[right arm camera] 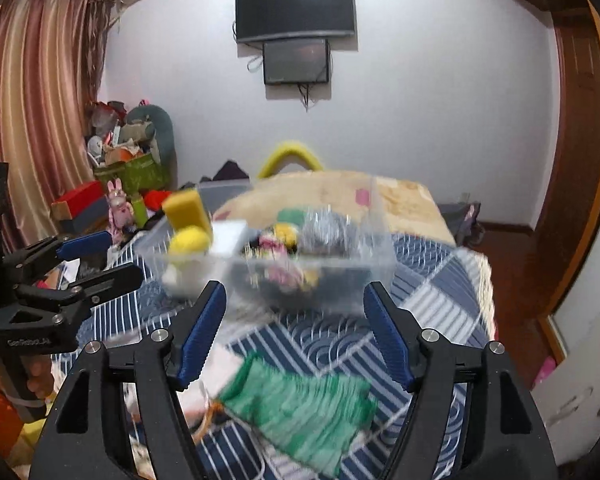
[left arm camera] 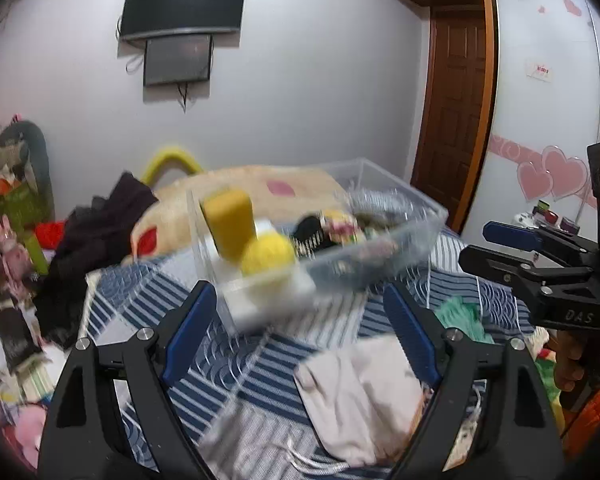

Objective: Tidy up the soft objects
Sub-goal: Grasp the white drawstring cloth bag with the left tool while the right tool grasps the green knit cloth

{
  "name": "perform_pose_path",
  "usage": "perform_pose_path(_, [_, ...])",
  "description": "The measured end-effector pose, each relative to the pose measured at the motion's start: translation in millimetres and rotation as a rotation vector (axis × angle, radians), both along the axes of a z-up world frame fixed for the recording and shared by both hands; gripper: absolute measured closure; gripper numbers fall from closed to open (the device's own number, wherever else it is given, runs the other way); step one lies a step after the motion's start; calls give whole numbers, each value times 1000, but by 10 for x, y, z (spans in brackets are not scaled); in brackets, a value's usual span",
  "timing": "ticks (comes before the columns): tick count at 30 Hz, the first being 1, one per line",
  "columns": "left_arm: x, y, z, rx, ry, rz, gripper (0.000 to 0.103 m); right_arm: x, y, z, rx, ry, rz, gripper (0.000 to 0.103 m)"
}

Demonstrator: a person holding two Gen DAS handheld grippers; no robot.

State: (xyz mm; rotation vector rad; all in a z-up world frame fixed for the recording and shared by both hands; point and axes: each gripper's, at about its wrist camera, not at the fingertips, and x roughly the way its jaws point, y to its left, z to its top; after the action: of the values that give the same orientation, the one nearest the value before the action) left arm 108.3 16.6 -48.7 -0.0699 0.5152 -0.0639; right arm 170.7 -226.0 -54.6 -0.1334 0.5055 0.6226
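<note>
A clear plastic bin (left arm camera: 412,236) stands on the bed, holding a yellow sponge block (left arm camera: 230,224), a yellow ball (left arm camera: 268,256), a white block and several small soft items; it also shows in the right wrist view (right arm camera: 340,268). My left gripper (left arm camera: 300,320) is open and empty above a beige cloth pouch (left arm camera: 360,392). My right gripper (right arm camera: 294,320) is open and empty above a green knitted cloth (right arm camera: 304,412), which also shows in the left wrist view (left arm camera: 460,316). Each gripper shows in the other's view, the right one (left arm camera: 496,248) and the left one (right arm camera: 100,256). Both views are blurred.
The bed has a blue and white patterned cover (right arm camera: 432,304) and a beige blanket (left arm camera: 260,188). Dark clothes (left arm camera: 100,224) and clutter lie at the left. A green box of items (right arm camera: 132,168) stands by the curtain. A wooden door (left arm camera: 452,112) is at the right.
</note>
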Motion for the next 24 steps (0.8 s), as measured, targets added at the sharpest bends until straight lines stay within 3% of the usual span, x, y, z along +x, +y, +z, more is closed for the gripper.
perform_pose_path(10, [-56,-120,-511,-27,145,-28,17,2,-83,-513,-32,156,-25,35])
perform_pose_path(16, [-57,-200,-708,-39,201,-57,17,-82,-120,-694,-75,169,-46,35])
perform_pose_path(20, [-24,-188,-782,-100,227,-82,17,-127,-123,-712,-82,163,-37,35])
perform_pose_path(24, [-30,-217,-793,-108,210,-84,27,-154,-128,-747,-83,161,-31,49])
